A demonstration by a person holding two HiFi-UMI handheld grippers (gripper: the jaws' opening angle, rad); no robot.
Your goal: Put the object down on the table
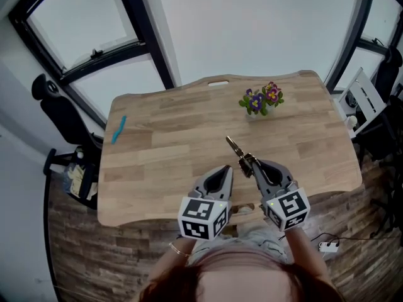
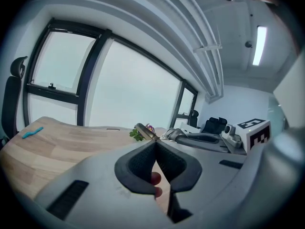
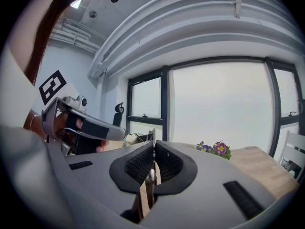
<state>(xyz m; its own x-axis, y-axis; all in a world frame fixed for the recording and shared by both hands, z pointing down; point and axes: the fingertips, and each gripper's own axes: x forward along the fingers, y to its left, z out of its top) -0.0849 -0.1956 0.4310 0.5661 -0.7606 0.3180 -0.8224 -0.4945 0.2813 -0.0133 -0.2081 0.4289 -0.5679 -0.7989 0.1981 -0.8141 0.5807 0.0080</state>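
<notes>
right tool [image 1: 252, 165] is clamped on the thin metal object [image 1: 237, 150], seemingly above the surface [image 1: 157, 143], releasing now could bounce it away; left tool [image 1: 224, 170] closed, empty

The head camera sits above the person and looks steeply down on the wooden table [image 1: 164, 137], taking in its whole top. Each gripper camera rides close behind its own jaws, low over the tabletop, facing across it toward the windows [image 2: 128, 89] — the one on the left gripper [image 2: 156, 142] catches the right gripper [image 2: 174, 134] alongside. All three views share the potted flowers [image 1: 261, 99].
</notes>
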